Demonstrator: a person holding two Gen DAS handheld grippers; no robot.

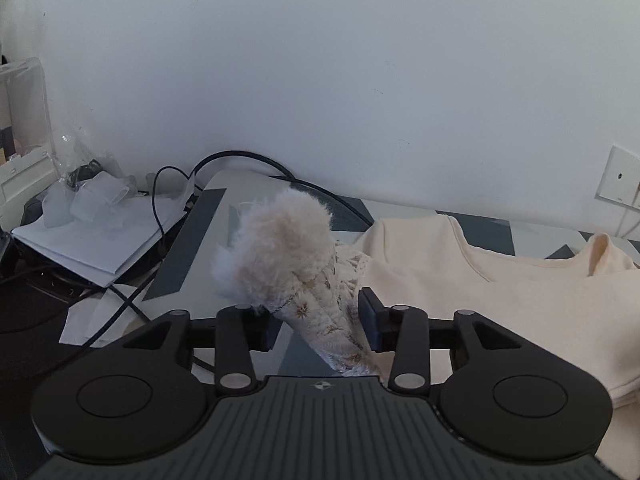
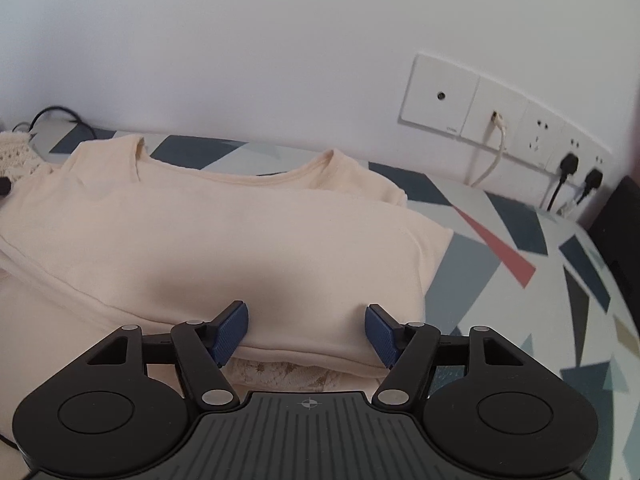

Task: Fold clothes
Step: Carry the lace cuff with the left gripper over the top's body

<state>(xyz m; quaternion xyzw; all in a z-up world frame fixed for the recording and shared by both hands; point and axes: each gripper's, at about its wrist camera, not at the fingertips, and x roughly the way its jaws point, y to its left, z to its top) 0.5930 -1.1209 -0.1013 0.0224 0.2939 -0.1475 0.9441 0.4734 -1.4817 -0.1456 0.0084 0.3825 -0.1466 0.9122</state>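
Lying spread along the far edge of the patterned tabletop (image 2: 500,248), the cream top (image 2: 224,240) reached almost to the wall. The left gripper (image 1: 320,320) was clamped on its lace sleeve (image 1: 332,312), the fluffy cuff (image 1: 280,248) sticking up beyond the pads. The right gripper (image 2: 306,332) stood with jaws apart over the folded hem, gripping nothing.

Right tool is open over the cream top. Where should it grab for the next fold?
Judging from the right wrist view, take the cream top at its near folded edge, coming from the near side, low. That edge sits between the open right tool as a thick, straight lip.
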